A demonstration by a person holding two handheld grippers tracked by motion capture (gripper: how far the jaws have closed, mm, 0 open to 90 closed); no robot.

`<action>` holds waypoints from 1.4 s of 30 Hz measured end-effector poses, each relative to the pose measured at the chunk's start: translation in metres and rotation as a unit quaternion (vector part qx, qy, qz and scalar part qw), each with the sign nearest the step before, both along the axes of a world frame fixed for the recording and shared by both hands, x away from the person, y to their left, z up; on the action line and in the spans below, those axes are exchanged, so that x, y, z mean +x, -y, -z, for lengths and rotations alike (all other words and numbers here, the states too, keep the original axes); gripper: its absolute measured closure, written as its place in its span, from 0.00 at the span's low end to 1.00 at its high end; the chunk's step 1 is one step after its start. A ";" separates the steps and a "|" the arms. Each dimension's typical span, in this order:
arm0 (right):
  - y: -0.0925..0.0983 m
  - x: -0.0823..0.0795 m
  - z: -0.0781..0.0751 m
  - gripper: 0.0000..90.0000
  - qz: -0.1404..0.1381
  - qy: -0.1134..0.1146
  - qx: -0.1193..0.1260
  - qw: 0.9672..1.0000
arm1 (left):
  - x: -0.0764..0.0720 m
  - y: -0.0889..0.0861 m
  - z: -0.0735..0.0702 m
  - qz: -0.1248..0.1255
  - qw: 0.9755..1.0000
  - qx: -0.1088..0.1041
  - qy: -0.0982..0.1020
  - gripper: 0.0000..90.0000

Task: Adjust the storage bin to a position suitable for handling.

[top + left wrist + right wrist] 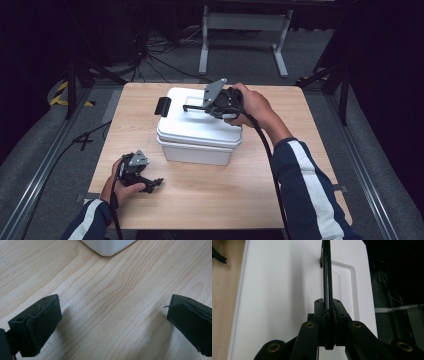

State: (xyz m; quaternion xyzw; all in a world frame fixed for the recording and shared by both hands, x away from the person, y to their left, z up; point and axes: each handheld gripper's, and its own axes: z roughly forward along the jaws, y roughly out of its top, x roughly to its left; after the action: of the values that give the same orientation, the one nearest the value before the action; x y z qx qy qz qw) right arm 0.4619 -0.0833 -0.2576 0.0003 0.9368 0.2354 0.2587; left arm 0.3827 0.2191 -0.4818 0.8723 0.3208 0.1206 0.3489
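Dark curtains and cables ring the floor behind a square, light-wood table [280,190] that takes up the middle of the high view. On its far half, slightly left of centre, stands a white lidded box [197,135], the largest thing on the wood. Its long axis runs from the near right toward the far left, so 1 corner points at the person's left side; that corner also shows at the top of the left gripper view. A black latch [163,106] sticks out from the box's far-left end. Across the lid lies a thin black carry handle [196,107], raised off the recessed panel in the lid and running along the box's long axis; in the right gripper view it appears edge-on as a narrow dark bar leading straight away from the camera.

From the right, the right gripper [204,106] reaches over the lid, pointing left across the box. Its jaws are pressed together on the handle, the bar pinched between the 2 pads.

Near the table's front-left edge, the left gripper [156,183] rests low in the hand, well apart from the box and pointing right. Its jaws stand wide apart over bare wood, with nothing between them.
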 end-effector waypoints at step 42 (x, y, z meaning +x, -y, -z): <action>0.149 -0.029 -0.028 0.94 0.098 0.027 0.055 0.993 | 0.000 0.000 0.000 -0.001 1.000 -0.001 -0.002 0.00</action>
State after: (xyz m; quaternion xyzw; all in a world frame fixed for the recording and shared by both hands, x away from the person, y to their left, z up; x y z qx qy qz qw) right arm 0.4330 -0.2326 -0.2299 0.1002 0.9105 0.2602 0.3054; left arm 0.3824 0.2190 -0.4818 0.8721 0.3221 0.1188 0.3488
